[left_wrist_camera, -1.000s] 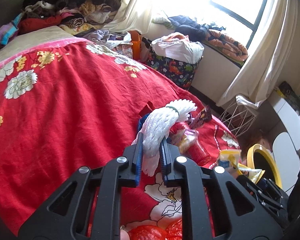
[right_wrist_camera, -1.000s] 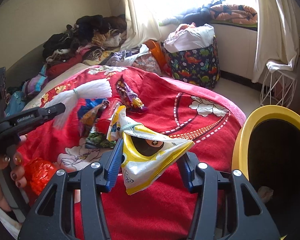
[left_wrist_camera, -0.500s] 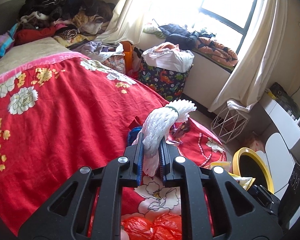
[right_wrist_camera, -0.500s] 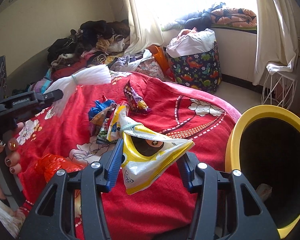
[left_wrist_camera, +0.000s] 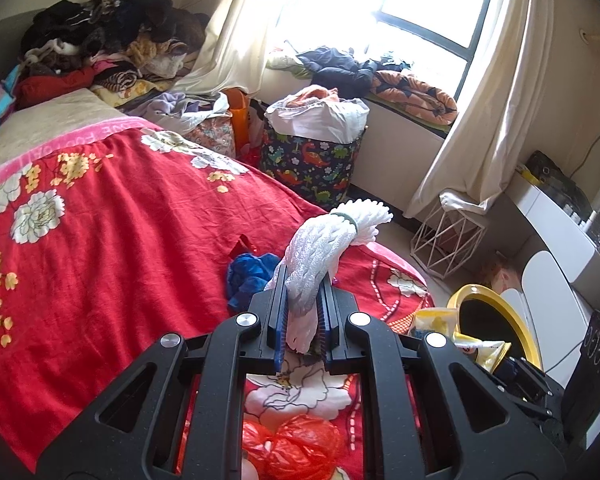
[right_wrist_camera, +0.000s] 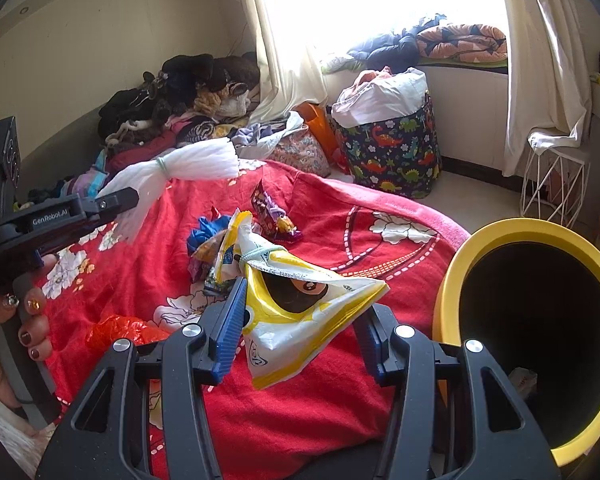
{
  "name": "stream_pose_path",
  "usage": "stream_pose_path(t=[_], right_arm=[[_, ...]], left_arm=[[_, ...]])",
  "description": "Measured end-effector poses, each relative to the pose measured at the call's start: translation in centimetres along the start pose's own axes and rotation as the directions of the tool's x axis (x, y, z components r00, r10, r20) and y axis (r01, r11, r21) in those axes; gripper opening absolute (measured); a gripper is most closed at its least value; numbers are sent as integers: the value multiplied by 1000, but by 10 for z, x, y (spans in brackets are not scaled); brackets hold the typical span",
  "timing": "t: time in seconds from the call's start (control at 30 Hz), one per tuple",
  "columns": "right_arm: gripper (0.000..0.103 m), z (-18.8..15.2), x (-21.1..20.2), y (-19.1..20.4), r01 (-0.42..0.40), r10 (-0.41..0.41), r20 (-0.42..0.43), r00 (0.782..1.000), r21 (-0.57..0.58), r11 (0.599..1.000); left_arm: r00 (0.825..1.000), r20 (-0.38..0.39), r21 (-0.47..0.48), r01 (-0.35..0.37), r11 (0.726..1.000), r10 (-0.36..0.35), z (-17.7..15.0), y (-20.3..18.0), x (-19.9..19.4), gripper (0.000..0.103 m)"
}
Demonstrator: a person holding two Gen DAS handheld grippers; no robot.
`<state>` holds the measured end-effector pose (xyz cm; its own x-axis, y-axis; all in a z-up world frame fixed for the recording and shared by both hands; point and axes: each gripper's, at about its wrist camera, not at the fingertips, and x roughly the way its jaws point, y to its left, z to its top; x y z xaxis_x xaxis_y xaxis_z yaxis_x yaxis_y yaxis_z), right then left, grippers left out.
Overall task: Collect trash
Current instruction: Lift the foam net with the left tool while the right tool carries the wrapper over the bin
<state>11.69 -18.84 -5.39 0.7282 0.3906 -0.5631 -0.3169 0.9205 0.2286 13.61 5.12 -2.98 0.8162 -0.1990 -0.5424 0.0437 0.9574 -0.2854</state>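
Both grippers grip trash above the red bedspread (left_wrist_camera: 120, 240): left gripper (left_wrist_camera: 304, 320) pinches a white bundle (left_wrist_camera: 320, 252), right gripper (right_wrist_camera: 300, 336) clamps a yellow snack bag (right_wrist_camera: 300, 312); the yellow bin (right_wrist_camera: 452, 280) is cut off.

The left wrist camera sits right behind the left gripper (left_wrist_camera: 303, 320) and looks forward and down over the red bed cover (left_wrist_camera: 120, 240). The window (left_wrist_camera: 428, 0) is far off at 1 o'clock. The yellow bin (left_wrist_camera: 496, 320) is at 4 o'clock.

The right wrist camera sits right behind the right gripper (right_wrist_camera: 300, 328). It looks the same way, forward and down. The bin (right_wrist_camera: 452, 280) is very near here, at 3 o'clock.

The 2 views share the bed cover (right_wrist_camera: 300, 420), the window, the dinosaur basket (left_wrist_camera: 312, 164) (right_wrist_camera: 392, 156) and the bin. The left gripper (right_wrist_camera: 116, 200) shows at 9 o'clock in the right view.
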Motion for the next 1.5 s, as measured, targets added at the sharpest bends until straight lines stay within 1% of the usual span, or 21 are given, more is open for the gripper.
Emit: stream_pose_path(t=[0.7,1.2,1.5], right_arm=[[48,13,-38,-27,46,-53,81,995,76,996],[48,12,-56,-45,87,-99,113,989,112,990],[48,9,-67,-59,124,-141,122,982,139,983]], left_arm=[[997,1,68,73,995,-73,-2,-39,-6,8],[995,4,101,99,990,-100,-2,-52,-7,8],[992,1,133,127,983,-129,-5,-68,-9,8]])
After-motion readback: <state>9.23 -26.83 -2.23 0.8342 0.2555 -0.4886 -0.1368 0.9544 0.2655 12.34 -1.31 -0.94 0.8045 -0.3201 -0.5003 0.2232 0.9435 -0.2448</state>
